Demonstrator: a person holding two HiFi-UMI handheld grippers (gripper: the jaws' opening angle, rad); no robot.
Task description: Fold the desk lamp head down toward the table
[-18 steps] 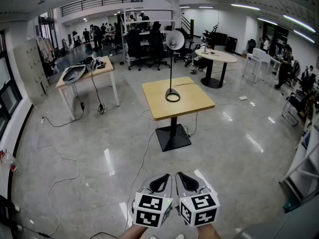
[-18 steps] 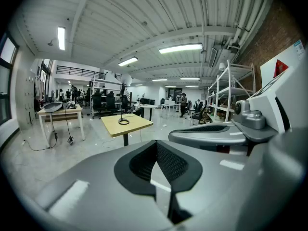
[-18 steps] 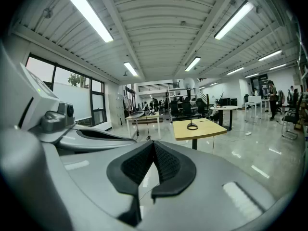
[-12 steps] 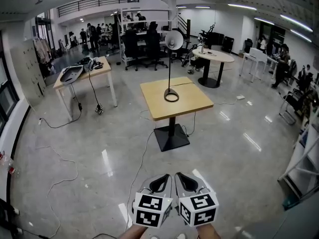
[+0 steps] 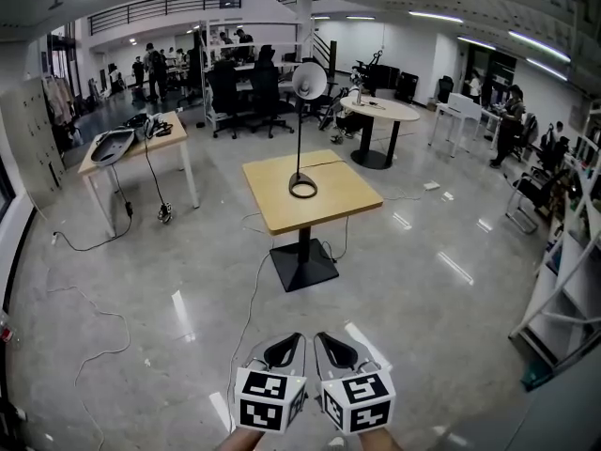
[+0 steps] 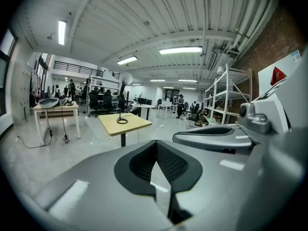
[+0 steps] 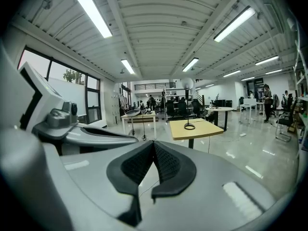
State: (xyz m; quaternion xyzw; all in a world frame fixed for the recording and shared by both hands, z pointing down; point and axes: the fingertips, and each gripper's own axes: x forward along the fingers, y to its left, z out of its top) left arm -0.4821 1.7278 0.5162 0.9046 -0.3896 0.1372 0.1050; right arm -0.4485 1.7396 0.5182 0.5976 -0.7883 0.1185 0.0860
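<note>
The desk lamp stands upright on a square wooden table well ahead of me. It has a ring base, a thin black stem and a round white head at the top. My left gripper and right gripper sit side by side at the bottom of the head view, far short of the table, both shut and empty. In the left gripper view the lamp is small and distant beyond the shut left gripper. The right gripper view shows the lamp past the shut right gripper.
A wooden desk with gear on it stands at the left and a round white table behind the lamp table. Cables trail over the glossy floor. White shelving lines the right. People and office chairs fill the back.
The head view has swung, so the table and lamp now sit further left in the picture. Both grippers stay shut, side by side, a little lower in frame.
</note>
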